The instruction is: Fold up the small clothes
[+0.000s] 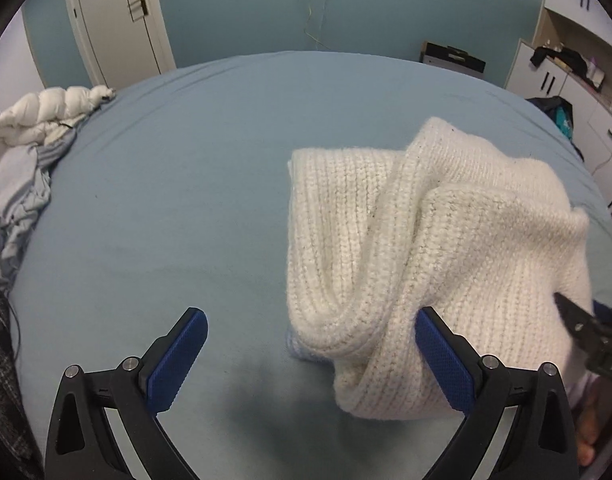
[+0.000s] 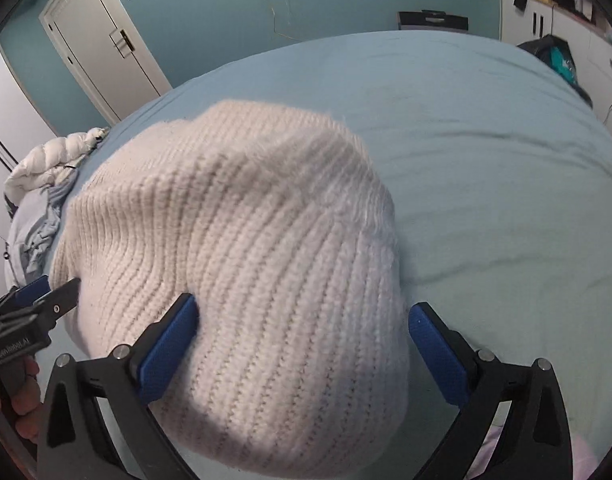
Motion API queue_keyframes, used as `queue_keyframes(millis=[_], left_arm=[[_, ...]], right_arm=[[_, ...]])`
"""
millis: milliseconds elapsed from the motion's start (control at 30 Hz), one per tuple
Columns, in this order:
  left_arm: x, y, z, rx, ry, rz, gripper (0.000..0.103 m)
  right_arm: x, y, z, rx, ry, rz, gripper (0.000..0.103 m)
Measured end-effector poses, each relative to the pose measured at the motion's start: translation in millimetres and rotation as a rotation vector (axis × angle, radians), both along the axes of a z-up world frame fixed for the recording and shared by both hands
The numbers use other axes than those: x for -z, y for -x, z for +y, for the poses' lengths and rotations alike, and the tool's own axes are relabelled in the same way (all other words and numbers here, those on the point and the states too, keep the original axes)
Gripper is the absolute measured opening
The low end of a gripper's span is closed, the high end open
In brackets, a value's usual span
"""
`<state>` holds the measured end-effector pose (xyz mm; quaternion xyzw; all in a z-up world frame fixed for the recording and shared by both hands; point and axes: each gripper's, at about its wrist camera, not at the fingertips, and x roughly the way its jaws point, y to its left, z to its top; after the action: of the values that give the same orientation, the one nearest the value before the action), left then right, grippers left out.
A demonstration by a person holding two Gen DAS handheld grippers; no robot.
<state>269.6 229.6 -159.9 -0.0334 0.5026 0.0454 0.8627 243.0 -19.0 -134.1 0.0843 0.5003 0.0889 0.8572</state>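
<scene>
lying rumpled on the pale blue bed (image 1: 165, 200): a cream knit (image 1: 406, 240); teal wall (image 1: 245, 8) beyond

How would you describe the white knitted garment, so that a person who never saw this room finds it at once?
A bed with a pale blue sheet fills the room. The white knitted garment lies bunched on its near part, by the open left gripper and the open right gripper. Its thick ribbed knit sets it apart from the smooth quilted white jacket at the bed's far left edge.
</scene>
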Motion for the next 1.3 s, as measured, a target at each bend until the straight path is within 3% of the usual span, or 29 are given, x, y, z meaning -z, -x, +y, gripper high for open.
queue_keyframes(millis=[133, 300, 467, 600, 733, 800, 867, 933, 1000, 1067, 1133, 1300], left_arm=[[-16.4, -0.6, 1.3, 0.011, 0.031, -0.014, 0.103], [-41.4, -0.3, 6.6, 0.014, 0.088, -0.165, 0.103], [-8.5, -24.9, 2.4, 0.054, 0.07, -0.087, 0.103], [17.7, -38.1, 10.1, 0.043, 0.076, -0.08, 0.103], [30.9, -45.8, 41.9, -0.031, 0.34, -0.007, 0.103], [24.4, -46.7, 51.6, -0.03, 0.421, 0.033, 0.103], [9.2, -46.0, 58.3, -0.011, 0.427, 0.035, 0.103], [-8.0, -45.3, 66.1, -0.012, 0.357, 0.014, 0.103], [-21.1, -50.1, 75.5, 0.01, 0.309, -0.012, 0.103], [-23.0, -58.3, 87.3, 0.006, 0.309, -0.025, 0.103], [-10.8, -72.0, 94.8, 0.03, 0.367, 0.004, 0.103], [52.0, -97.1, 101.4, 0.139, 0.569, 0.133, 0.103]], right_arm=[[-6.6, 2.4, -4.4, -0.002, 0.022, -0.021, 0.1], [20.8, 9.0, -3.8, 0.007, 0.066, -0.072, 0.1], [24.3, 13.1, -3.6, -0.004, 0.083, -0.081, 0.1], [31.9, 7.0, -6.3, -0.012, 0.045, -0.071, 0.1], [36.0, 1.1, -14.3, 0.0, -0.043, -0.059, 0.101], [31.8, -5.3, -21.7, 0.003, -0.113, -0.027, 0.101], [22.5, -8.3, -37.1, -0.002, -0.191, -0.002, 0.101], [10.0, -10.3, -66.9, 0.025, -0.31, -0.021, 0.101], [9.0, -14.6, -91.6, 0.063, -0.396, -0.014, 0.102], [17.5, -23.3, -116.9, 0.096, -0.494, 0.036, 0.102], [35.7, -33.1, -133.8, 0.102, -0.57, 0.106, 0.102], [85.8, -50.4, -134.8, 0.014, -0.733, 0.286, 0.102]])
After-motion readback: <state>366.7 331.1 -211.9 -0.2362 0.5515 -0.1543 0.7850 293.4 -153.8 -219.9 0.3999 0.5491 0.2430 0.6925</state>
